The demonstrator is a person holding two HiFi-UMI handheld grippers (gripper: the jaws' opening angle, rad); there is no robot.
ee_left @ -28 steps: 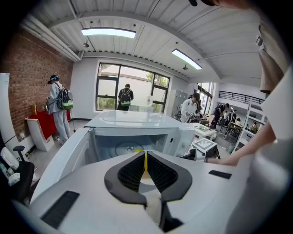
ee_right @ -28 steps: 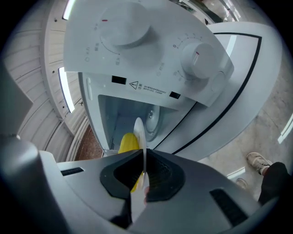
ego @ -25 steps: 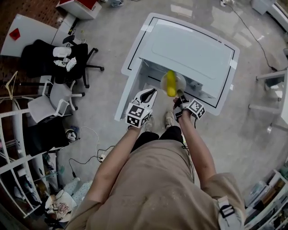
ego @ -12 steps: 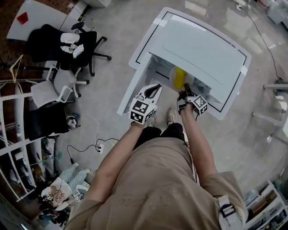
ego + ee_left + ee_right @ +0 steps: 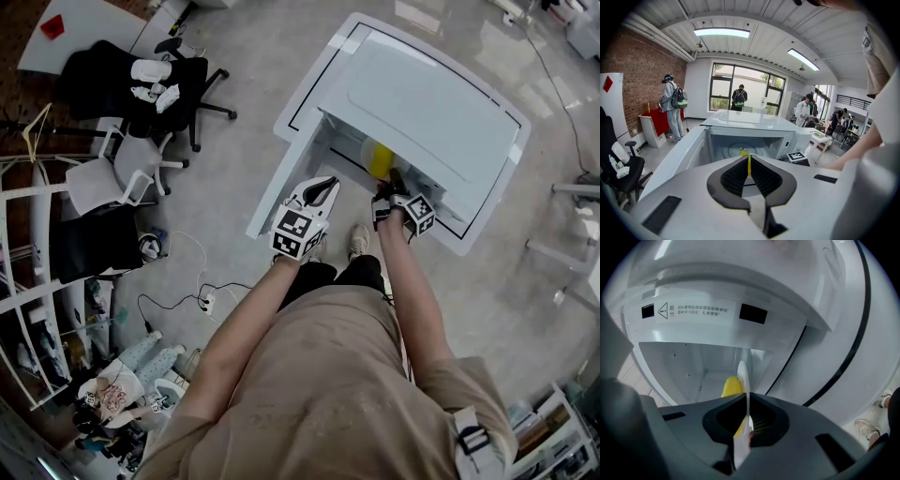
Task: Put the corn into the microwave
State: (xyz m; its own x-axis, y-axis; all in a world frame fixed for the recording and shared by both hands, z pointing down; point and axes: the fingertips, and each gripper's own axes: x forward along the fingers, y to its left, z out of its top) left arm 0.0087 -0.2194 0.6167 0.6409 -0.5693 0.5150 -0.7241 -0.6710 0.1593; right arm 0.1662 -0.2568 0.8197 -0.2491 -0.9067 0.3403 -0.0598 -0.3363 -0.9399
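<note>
**Partly inside: corn on a plate at the microwave's mouth**

Seen from the head view, a person stands before an open white microwave (image 5: pixel 422 94) with a gripper in each hand. The right gripper (image 5: pixel 391 180) has its jaws closed tight on the rim of a thin white plate (image 5: pixel 742 373), which is held edge-on between the pads.

Yellow corn (image 5: pixel 731 386) lies on that plate. In the right gripper view it sits left of the plate's edge, within the cavity's opening and below a warning label (image 5: pixel 696 311) on the upper frame. From above, the corn shows at the front lip of the microwave's top, partly tucked beneath it.

The left gripper (image 5: pixel 328 186) hovers just beside the right one and points at the cavity. It is near the door (image 5: pixel 672 157), which stands swung open on the left. Its jaws are drawn together. A thin yellow sliver shows at the seam between them, and what that sliver is cannot be told. No object can be made out in their grip.

Office chairs (image 5: pixel 131 178) stand on the floor well to the left. In the left gripper view, people (image 5: pixel 740 98) stand by the windows beyond the microwave.
</note>
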